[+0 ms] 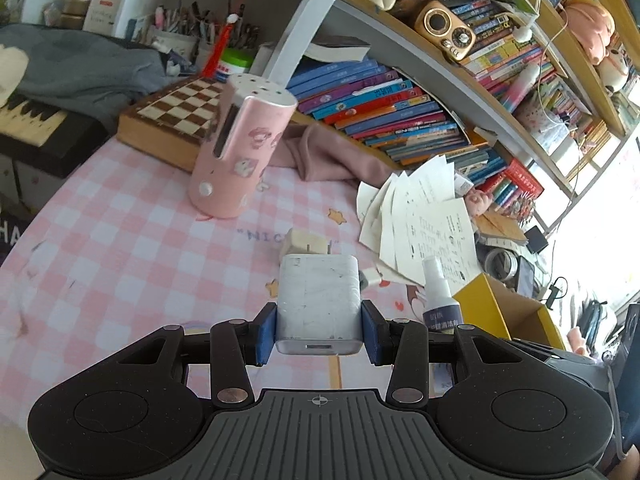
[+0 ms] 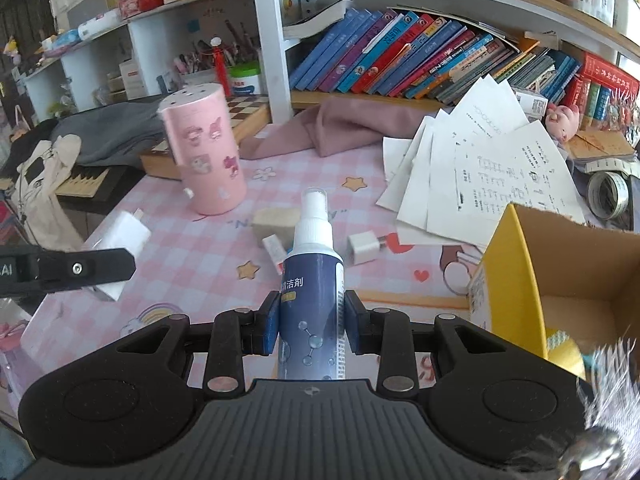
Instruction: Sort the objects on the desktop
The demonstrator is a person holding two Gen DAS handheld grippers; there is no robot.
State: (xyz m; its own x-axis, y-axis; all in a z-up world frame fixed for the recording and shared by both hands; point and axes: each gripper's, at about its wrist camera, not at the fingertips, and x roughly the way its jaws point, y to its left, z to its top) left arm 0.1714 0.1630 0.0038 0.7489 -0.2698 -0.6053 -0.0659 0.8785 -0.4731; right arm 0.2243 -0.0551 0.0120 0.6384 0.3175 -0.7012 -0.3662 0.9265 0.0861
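My left gripper [image 1: 319,332] is shut on a white charger block [image 1: 319,300], held above the pink checked tablecloth [image 1: 120,240]. My right gripper [image 2: 312,320] is shut on a blue spray bottle with a white nozzle [image 2: 314,276], upright between the blue pads. In the right wrist view the charger block [image 2: 126,236] shows at the left, with a black finger [image 2: 92,269] of the left gripper in front of it. The spray bottle [image 1: 438,296] also appears at the right of the left wrist view. An open yellow cardboard box [image 2: 520,280] stands at the right.
On the cloth lie a beige block [image 2: 276,220], a small white plug [image 2: 364,248] and a small white piece [image 2: 274,250]. A pink cylinder holder [image 2: 208,152] stands beside a chessboard [image 1: 172,116]. Loose papers [image 2: 480,168], a pink cloth [image 2: 340,124] and a tape roll [image 2: 608,194] lie under shelves of books [image 2: 400,56].
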